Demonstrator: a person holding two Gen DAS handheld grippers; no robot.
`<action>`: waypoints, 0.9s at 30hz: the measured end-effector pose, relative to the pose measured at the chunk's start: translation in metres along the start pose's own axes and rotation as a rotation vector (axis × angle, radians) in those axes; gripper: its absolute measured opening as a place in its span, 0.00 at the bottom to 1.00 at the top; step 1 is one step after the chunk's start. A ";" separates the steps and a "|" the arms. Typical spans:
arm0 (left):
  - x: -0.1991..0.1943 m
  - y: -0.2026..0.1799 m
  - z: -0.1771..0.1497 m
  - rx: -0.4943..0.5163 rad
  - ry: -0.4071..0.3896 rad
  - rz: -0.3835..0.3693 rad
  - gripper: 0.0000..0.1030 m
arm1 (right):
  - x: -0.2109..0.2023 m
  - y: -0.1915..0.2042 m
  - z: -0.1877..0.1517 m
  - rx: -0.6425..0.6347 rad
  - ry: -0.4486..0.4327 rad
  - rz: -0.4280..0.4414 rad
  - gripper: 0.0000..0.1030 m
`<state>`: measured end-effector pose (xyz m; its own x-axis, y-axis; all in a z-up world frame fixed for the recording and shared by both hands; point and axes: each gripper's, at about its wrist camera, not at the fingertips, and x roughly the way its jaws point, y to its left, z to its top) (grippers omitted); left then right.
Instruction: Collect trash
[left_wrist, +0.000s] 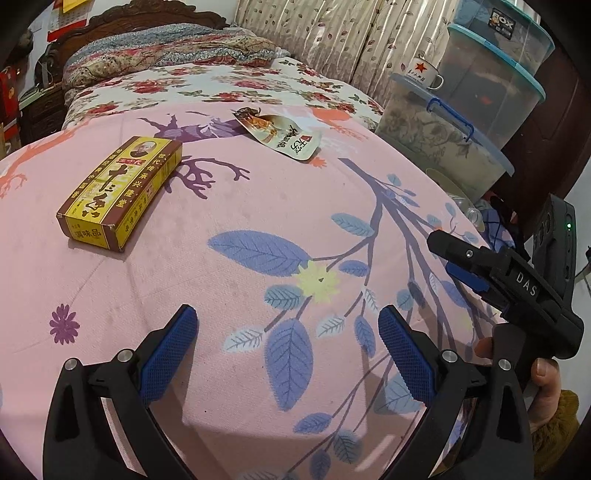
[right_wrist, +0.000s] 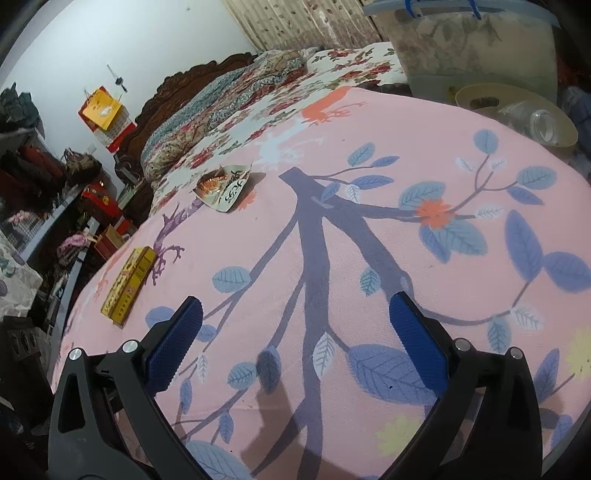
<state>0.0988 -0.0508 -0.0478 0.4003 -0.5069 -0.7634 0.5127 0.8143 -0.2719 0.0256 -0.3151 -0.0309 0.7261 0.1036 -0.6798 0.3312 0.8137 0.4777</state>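
I hold my left hand-held gripper (left_wrist: 288, 332) and right hand-held gripper (right_wrist: 295, 325) wide apart and empty above the pink sheet (left_wrist: 229, 280) on the bed. The yellow box (left_wrist: 120, 194) lies ahead to the left, the torn snack wrapper (left_wrist: 279, 134) well beyond it. The wrapper lies flat on soft cloth, so I may pinch sheet with it. The box may slide away if I close off-centre.

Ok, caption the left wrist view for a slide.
Open left gripper above pink bedsheet; yellow box, torn wrapper lie ahead.
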 end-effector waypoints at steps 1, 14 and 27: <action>0.000 0.000 0.000 0.000 0.000 0.000 0.91 | 0.000 -0.001 0.000 0.009 -0.003 0.005 0.97; -0.002 -0.002 -0.002 0.006 0.001 -0.004 0.91 | 0.000 0.001 -0.001 0.003 0.001 0.003 0.97; -0.004 -0.001 -0.003 0.003 -0.005 -0.005 0.92 | 0.000 0.001 -0.001 0.006 -0.002 0.009 0.97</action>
<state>0.0946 -0.0488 -0.0464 0.4017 -0.5122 -0.7592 0.5171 0.8110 -0.2735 0.0254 -0.3143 -0.0312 0.7301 0.1100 -0.6745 0.3283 0.8091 0.4874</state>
